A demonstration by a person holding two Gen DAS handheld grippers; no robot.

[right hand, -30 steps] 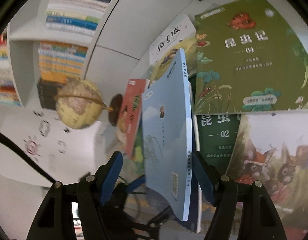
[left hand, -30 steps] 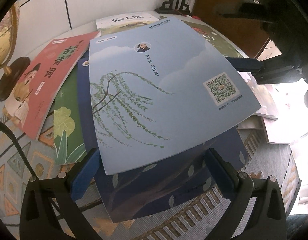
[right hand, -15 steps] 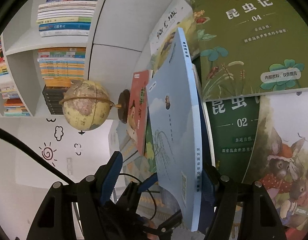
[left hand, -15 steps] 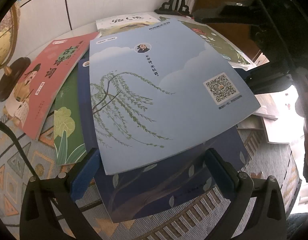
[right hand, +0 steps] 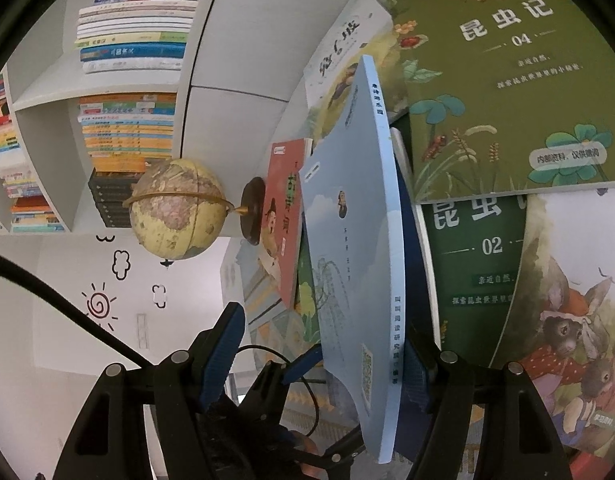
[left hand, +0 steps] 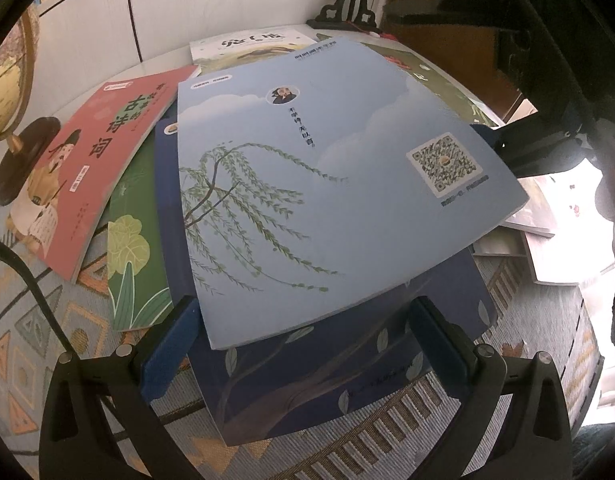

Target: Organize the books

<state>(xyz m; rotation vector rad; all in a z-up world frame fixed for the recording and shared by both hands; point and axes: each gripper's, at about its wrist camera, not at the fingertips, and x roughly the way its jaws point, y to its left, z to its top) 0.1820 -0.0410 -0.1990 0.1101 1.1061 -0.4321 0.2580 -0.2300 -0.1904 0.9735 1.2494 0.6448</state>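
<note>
A light blue book with a willow tree (left hand: 339,184) lies tilted on a dark blue book (left hand: 347,380) on the patterned table. My left gripper (left hand: 303,344) is open, its blue fingers on either side of the near edges of both books. In the right wrist view the light blue book (right hand: 355,264) stands between the fingers of my right gripper (right hand: 323,364), which is open; its right finger (right hand: 415,376) touches the book's spine side. The right gripper's body shows at the book's right corner in the left wrist view (left hand: 535,148).
A red book (left hand: 95,168) and a green book (left hand: 135,240) lie left of the stack. Green insect books (right hand: 503,80), a rabbit picture book (right hand: 579,320) and a white book (left hand: 251,42) lie around. A globe (right hand: 173,210) stands at the left, bookshelves (right hand: 127,80) behind.
The right gripper has moved in closer along the light blue book's right edge. The left gripper and the books have barely moved.
</note>
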